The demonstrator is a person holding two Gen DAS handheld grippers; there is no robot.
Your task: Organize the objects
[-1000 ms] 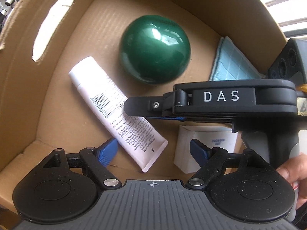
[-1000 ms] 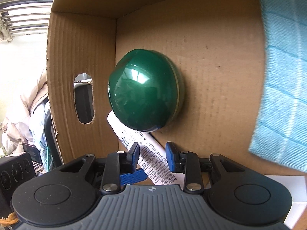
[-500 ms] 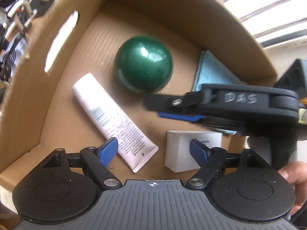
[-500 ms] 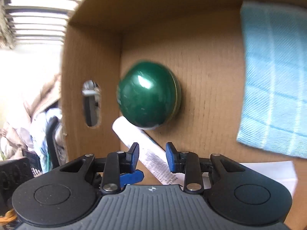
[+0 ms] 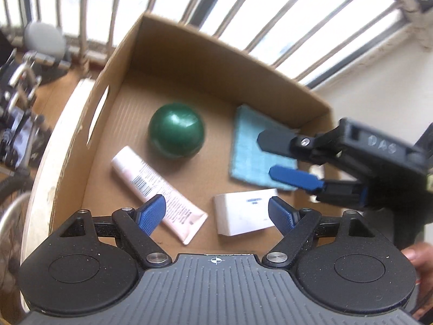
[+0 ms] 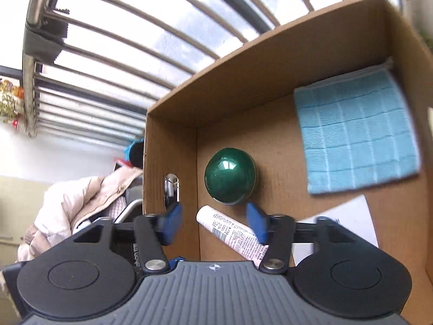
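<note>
An open cardboard box (image 5: 189, 54) holds a shiny green ball (image 5: 176, 134), a white tube (image 5: 157, 189), a folded blue cloth (image 5: 249, 146) and a small white box (image 5: 243, 214). My left gripper (image 5: 216, 214) hovers above the box's near side, its jaws opening a little wider with nothing between them. My right gripper (image 5: 265, 155) reaches in from the right above the cloth. In the right wrist view its jaws (image 6: 213, 222) are opening and hold nothing. Below them lie the tube (image 6: 232, 235), the ball (image 6: 230, 180), the cloth (image 6: 354, 132) and the white box (image 6: 349, 216).
The box stands on a pale round table (image 5: 54, 149) beside a barred window (image 5: 270, 13). A hand (image 5: 419, 260) holds the right gripper's handle. A cream padded jacket (image 6: 81, 197) and dark clutter lie beyond the box's left wall, which has a handle hole (image 6: 171, 189).
Both grippers have risen away from the box floor, so the objects look smaller and the window shows. The right gripper's jaws have spread from narrow to wide.
</note>
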